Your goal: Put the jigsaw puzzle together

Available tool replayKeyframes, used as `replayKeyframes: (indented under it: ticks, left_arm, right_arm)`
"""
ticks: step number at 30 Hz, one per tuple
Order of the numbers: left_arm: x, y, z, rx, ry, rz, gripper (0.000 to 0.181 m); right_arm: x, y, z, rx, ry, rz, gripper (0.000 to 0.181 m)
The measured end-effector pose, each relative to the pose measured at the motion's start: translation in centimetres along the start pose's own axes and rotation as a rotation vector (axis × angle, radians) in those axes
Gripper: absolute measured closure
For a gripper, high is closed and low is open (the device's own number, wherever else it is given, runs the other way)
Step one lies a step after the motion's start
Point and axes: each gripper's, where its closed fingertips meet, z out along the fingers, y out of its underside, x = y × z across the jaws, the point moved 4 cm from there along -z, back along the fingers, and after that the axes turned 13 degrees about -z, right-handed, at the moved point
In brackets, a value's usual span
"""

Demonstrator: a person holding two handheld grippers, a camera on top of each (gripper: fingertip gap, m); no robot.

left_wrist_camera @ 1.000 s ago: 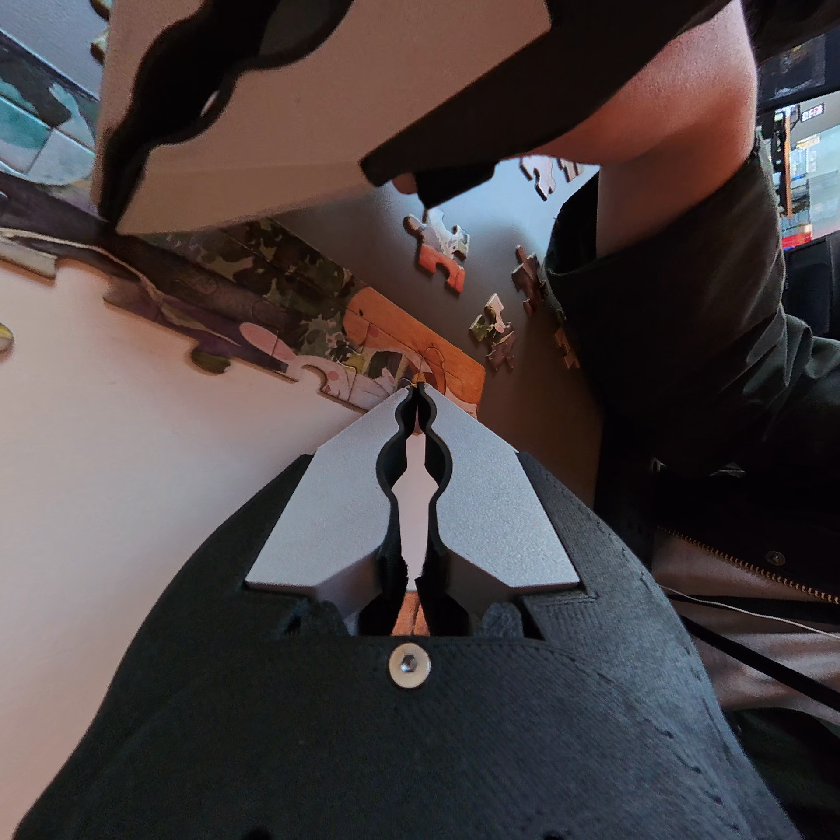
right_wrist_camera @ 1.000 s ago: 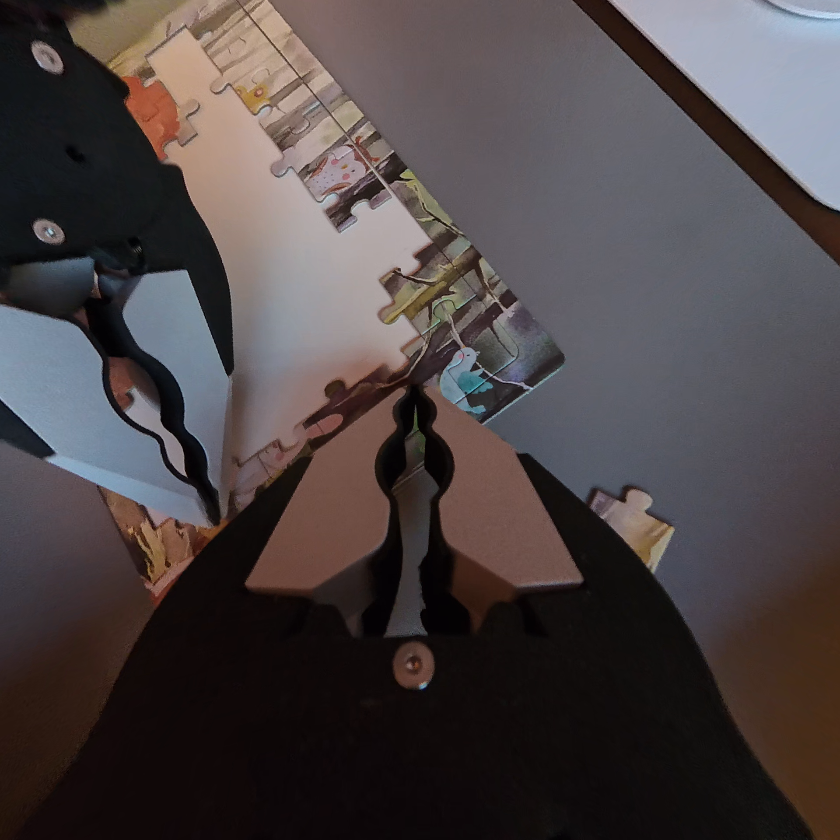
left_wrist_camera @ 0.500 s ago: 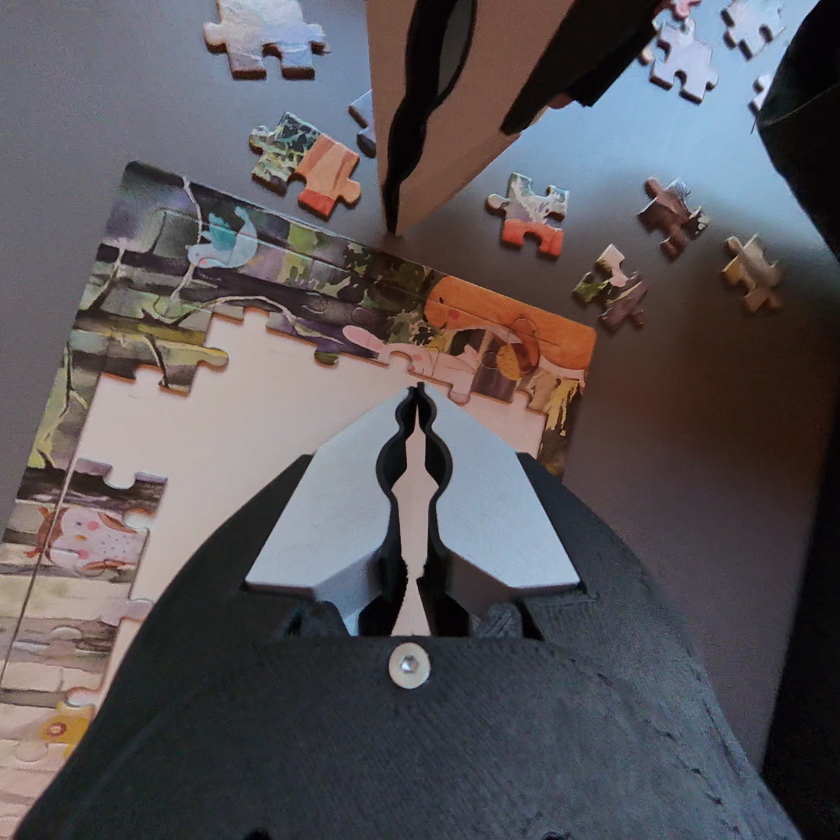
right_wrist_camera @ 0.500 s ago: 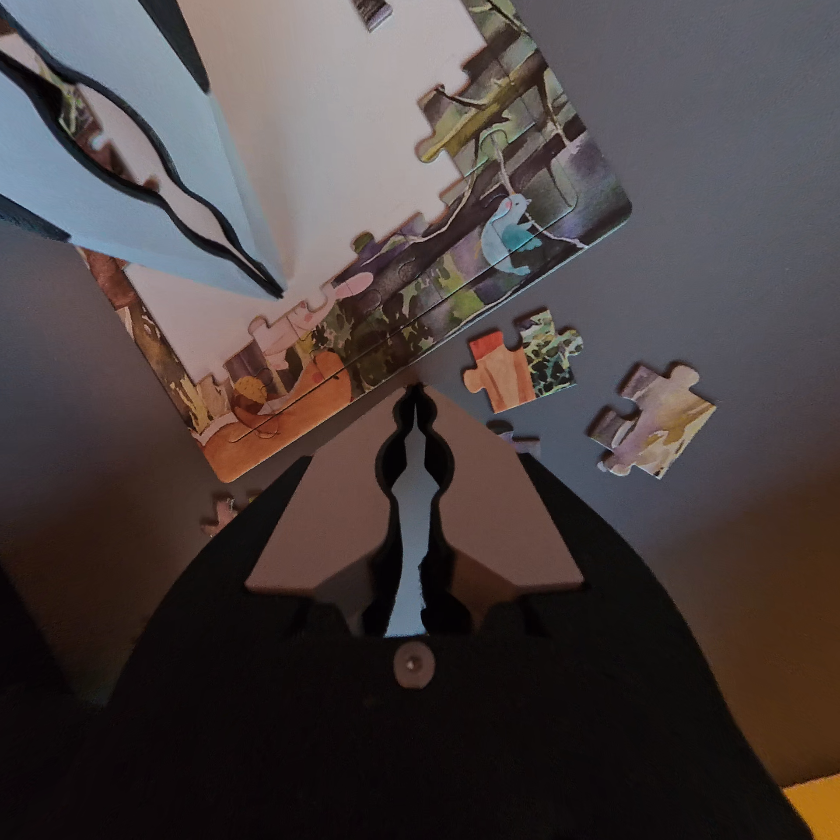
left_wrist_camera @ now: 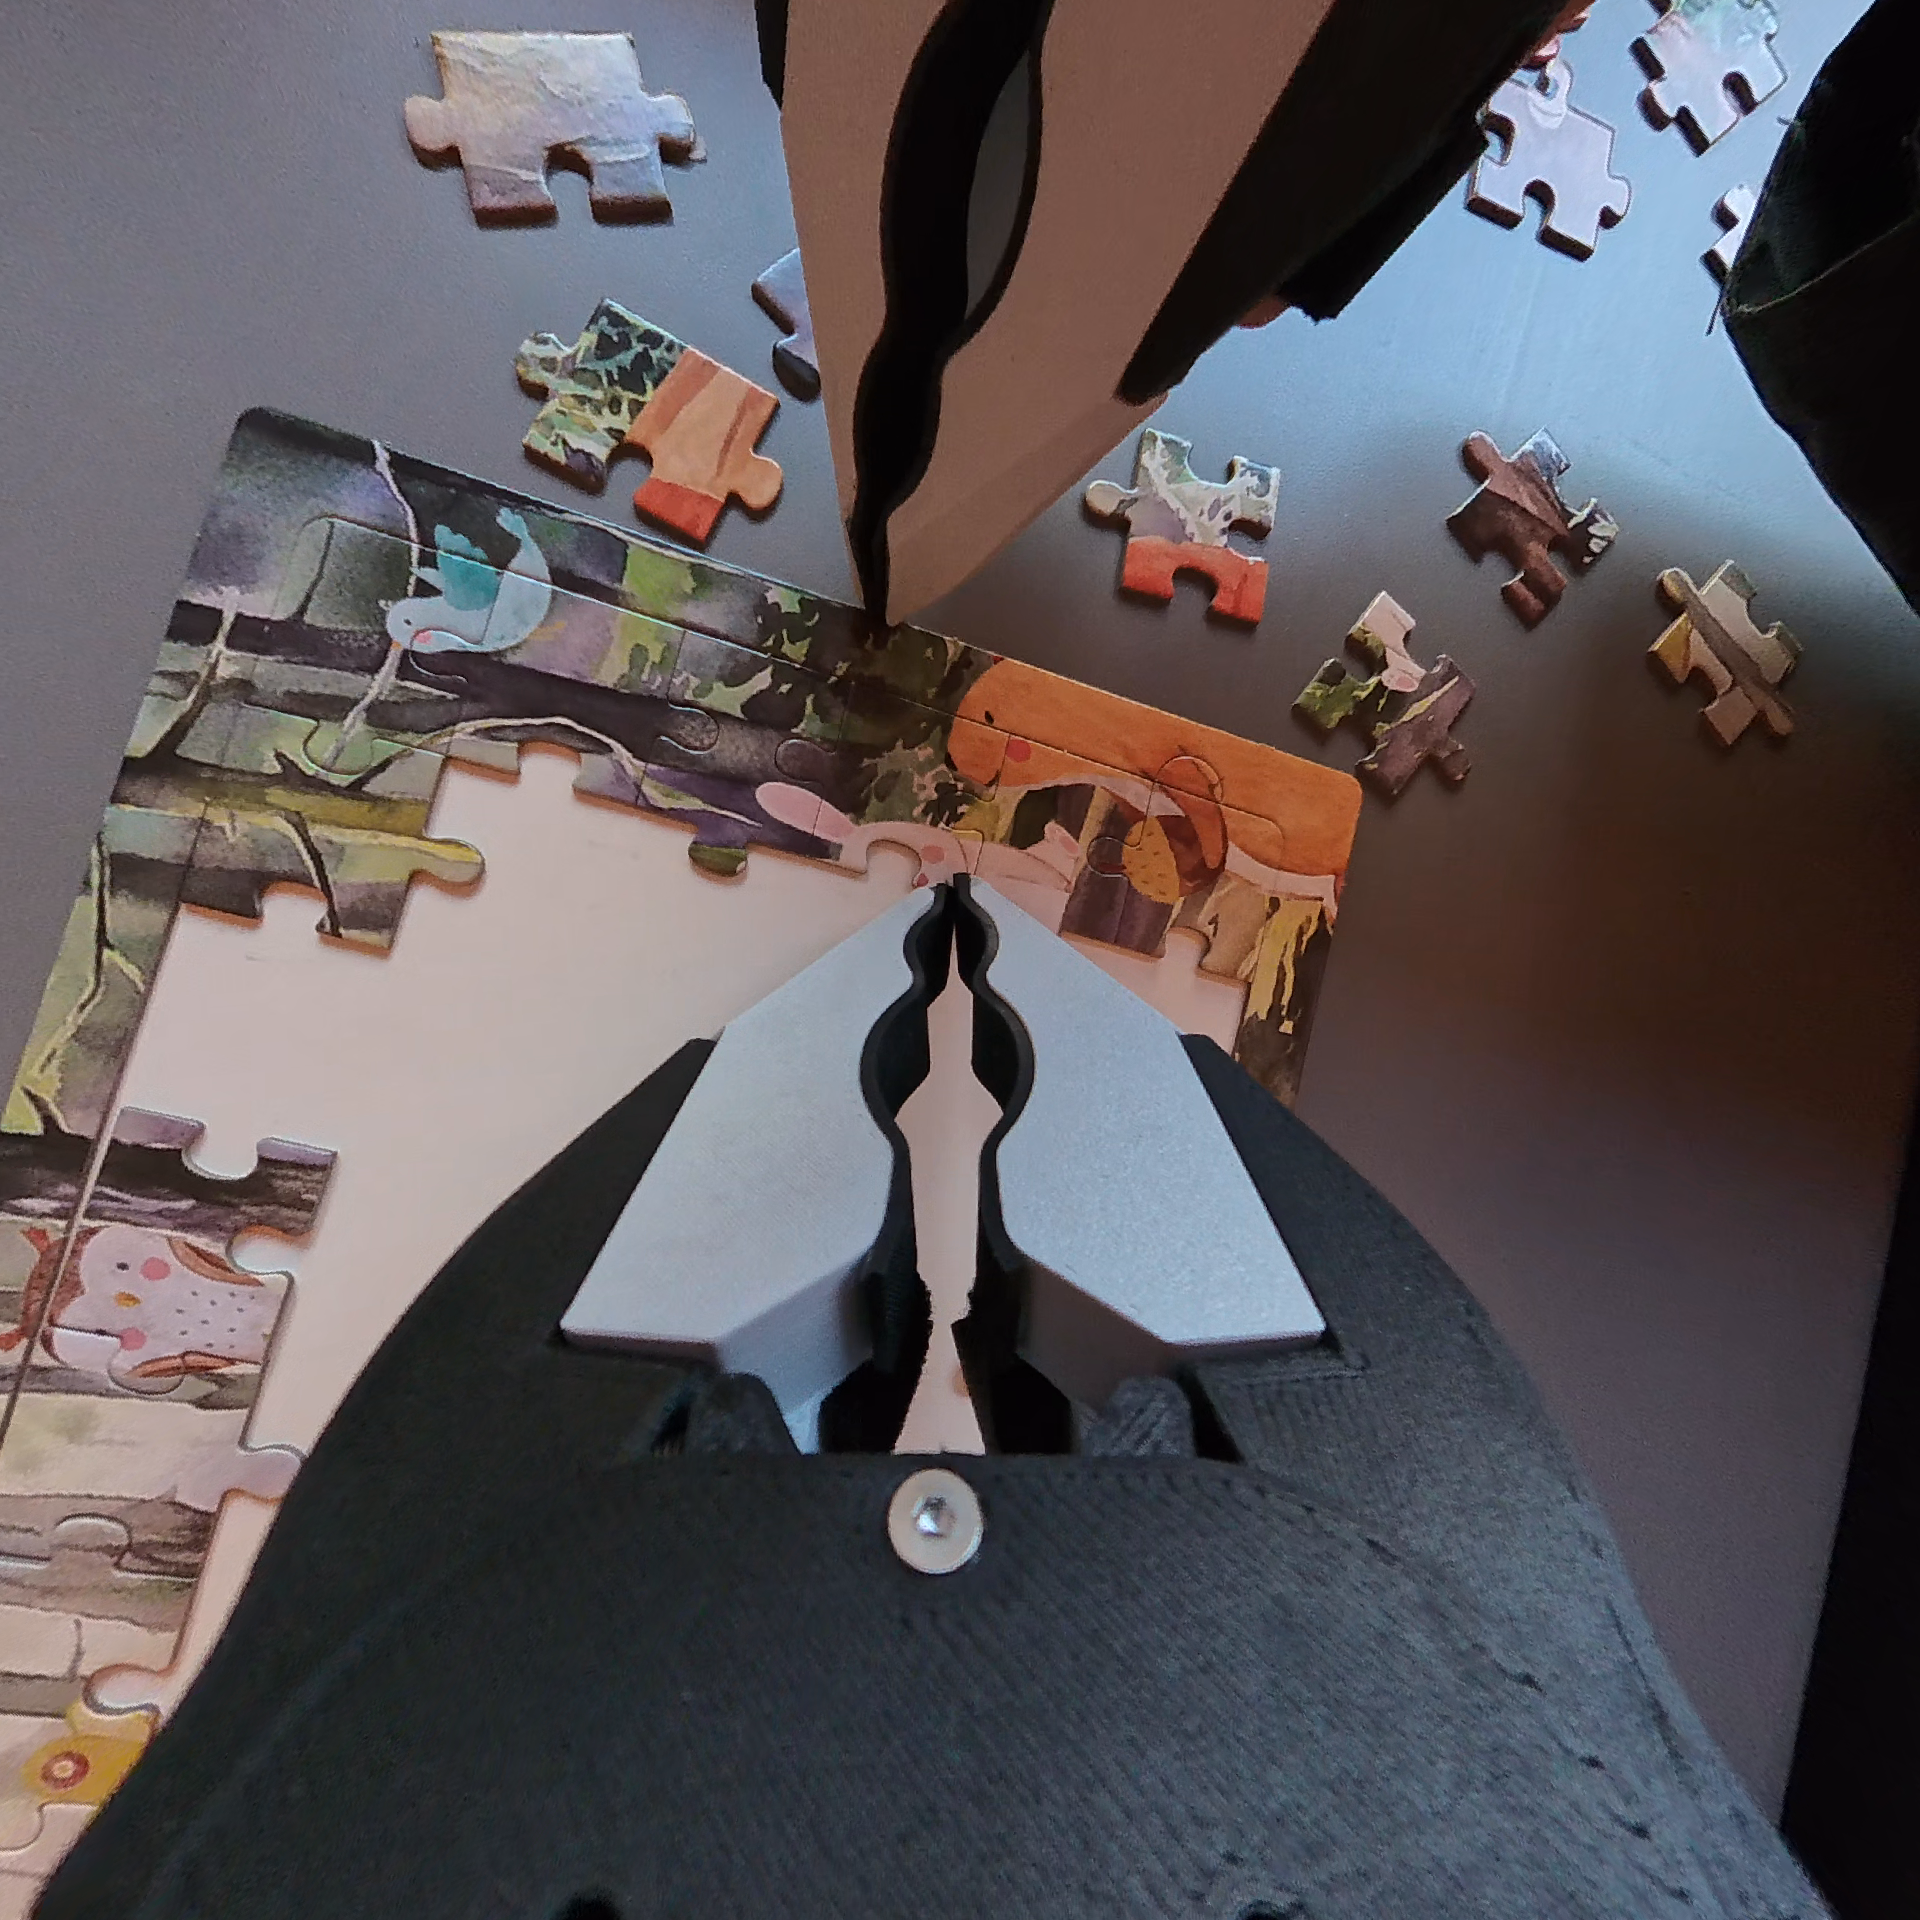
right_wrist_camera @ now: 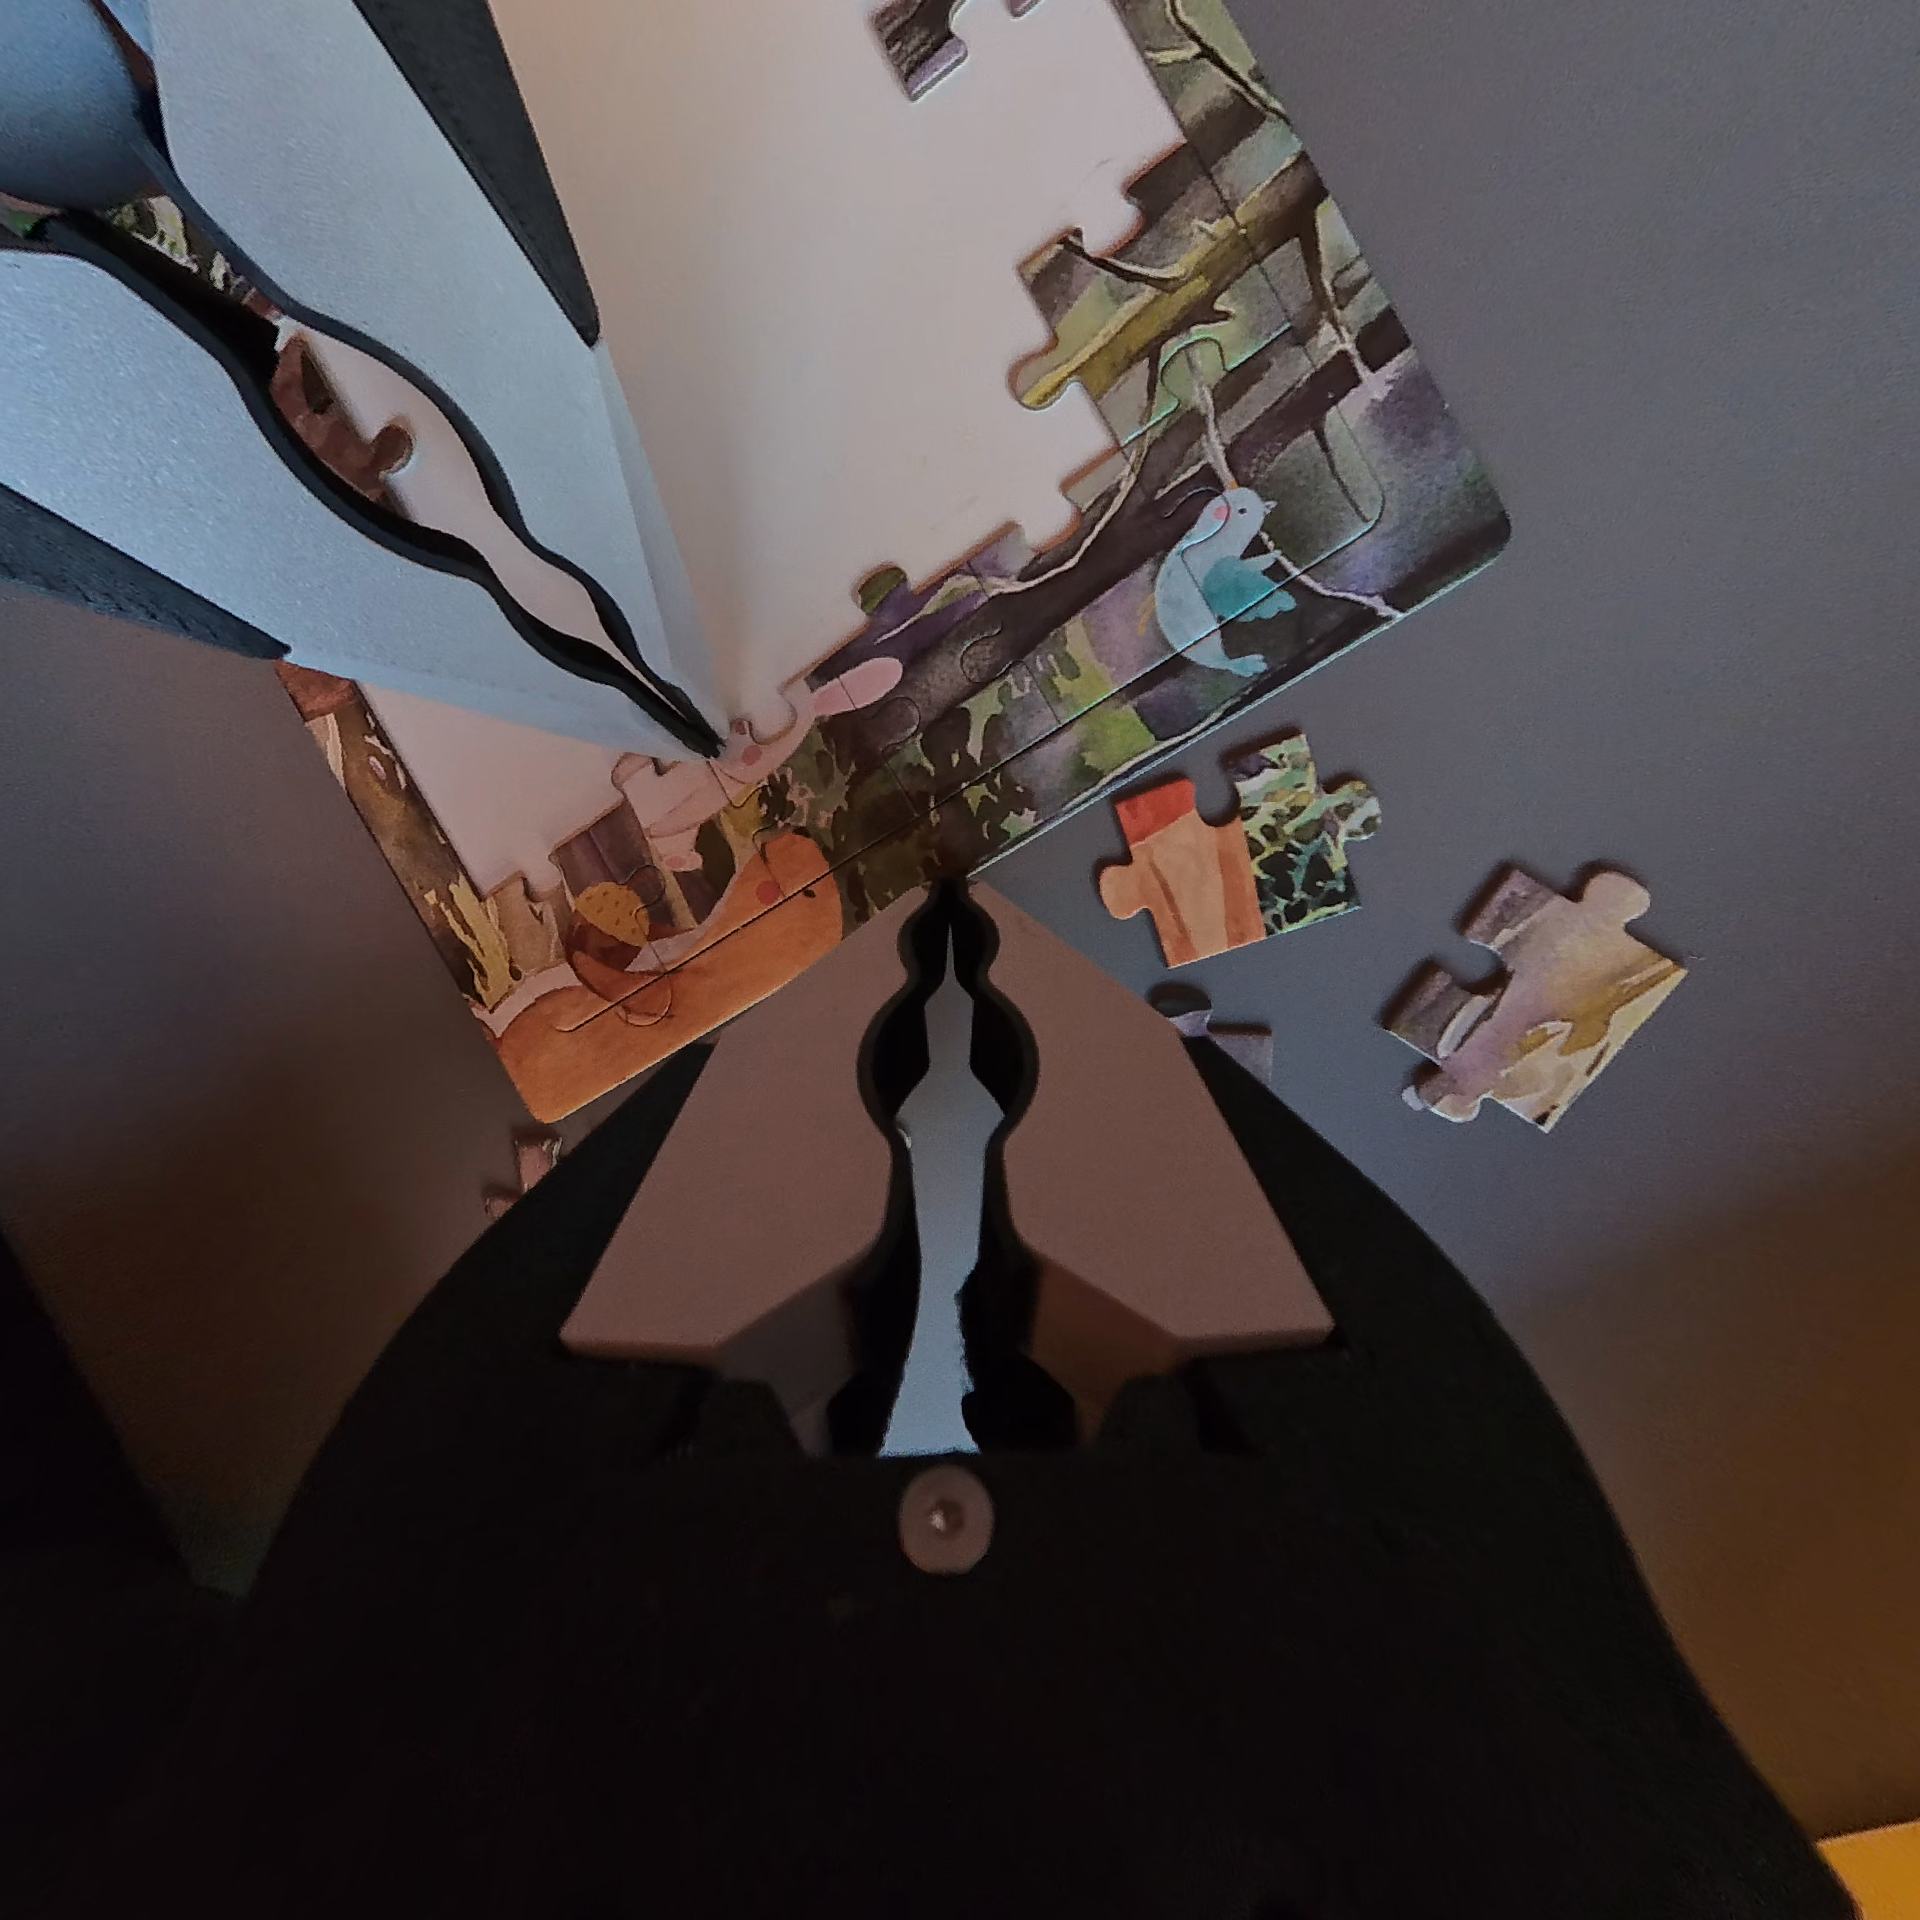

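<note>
The jigsaw puzzle board lies on a grey table, its border pieces filled in and its white middle bare; it also shows in the right wrist view. My left gripper is shut and empty, tips on the inner edge of the placed border pieces near a pink figure. It shows in the right wrist view too. My right gripper is shut and empty, tips at the board's outer edge. In the left wrist view it comes down from the top.
Loose pieces lie on the table beyond the board: a green-and-orange piece, a grey-purple piece, a white-and-red piece, a brown piece and others. A dark sleeve is at the right.
Both grippers have swung to face each other across the board's border. The right gripper pulled back from over the board to its outer edge. Both stayed shut.
</note>
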Motion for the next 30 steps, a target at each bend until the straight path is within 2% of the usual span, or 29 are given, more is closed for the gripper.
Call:
replayKeyframes:
  ticks: [8,13,14,17,23,25,27,30]
  left_arm:
    - [-0.1,0.0,-0.2,0.009,0.023,-0.015,0.181]
    - [-0.3,-1.0,-3.4,0.099,0.063,-0.058,0.181]
    - [-0.4,-1.4,-4.6,0.135,0.066,-0.068,0.181]
    - [-0.5,-2.7,-8.9,0.261,0.049,-0.081,0.181]
    - [-0.1,-4.3,-20.5,0.672,0.04,-0.112,0.181]
    - [0.5,-3.9,-24.2,0.777,0.054,-0.118,0.181]
    - [1.7,-3.0,-28.0,0.842,0.034,-0.121,0.173]
    - [4.1,-0.6,-35.0,1.04,-0.072,-0.053,0.172]
  right_arm:
    - [0.0,0.0,0.0,0.006,-0.006,0.005,0.181]
    - [0.3,-0.8,-1.0,0.042,0.048,-0.027,0.181]
    - [0.2,-1.3,-1.2,0.072,0.057,-0.047,0.181]
    - [-2.0,-3.1,-1.4,0.155,-0.048,-0.145,0.181]
    - [-4.0,-1.4,1.0,0.002,-0.203,-0.16,0.181]
    - [-3.7,-1.6,0.9,0.009,-0.187,-0.149,0.181]
    - [-3.9,-1.9,0.2,0.018,-0.169,-0.189,0.181]
    - [-4.0,-3.9,-1.5,0.138,-0.111,-0.237,0.181]
